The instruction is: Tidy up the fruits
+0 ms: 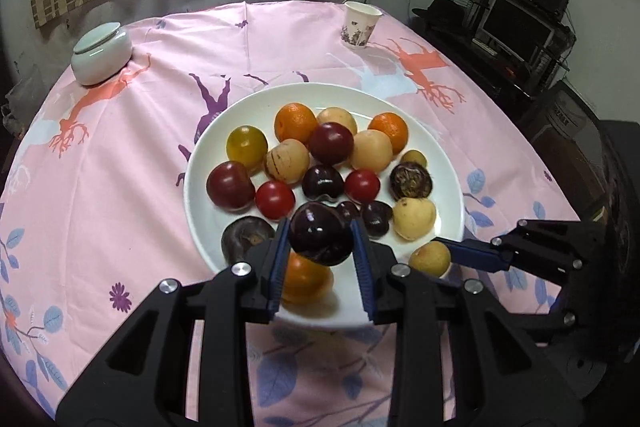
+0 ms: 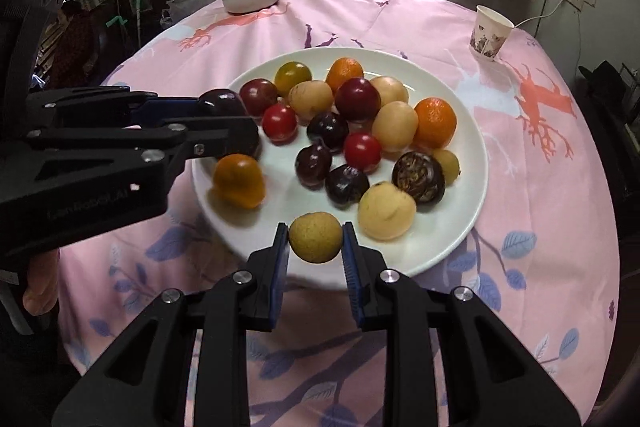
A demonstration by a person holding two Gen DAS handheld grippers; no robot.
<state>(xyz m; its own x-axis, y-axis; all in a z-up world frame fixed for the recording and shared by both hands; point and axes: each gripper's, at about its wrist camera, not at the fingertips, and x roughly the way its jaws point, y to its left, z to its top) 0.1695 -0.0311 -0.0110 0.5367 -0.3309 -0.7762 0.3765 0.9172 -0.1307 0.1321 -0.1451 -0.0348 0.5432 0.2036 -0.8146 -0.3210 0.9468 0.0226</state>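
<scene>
Our left gripper (image 1: 321,239) clamps a dark purple plum (image 1: 320,233) above the near rim of the white plate (image 1: 200,211). Our right gripper (image 2: 315,238) pinches a small yellow-green fruit (image 2: 315,237) over that rim; remaining fruit stays heaped on the plate.

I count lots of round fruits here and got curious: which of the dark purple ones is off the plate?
The dark purple round fruit clamped in the left tongs, lifted above the white plate; the other purple ones lie on it.
</scene>
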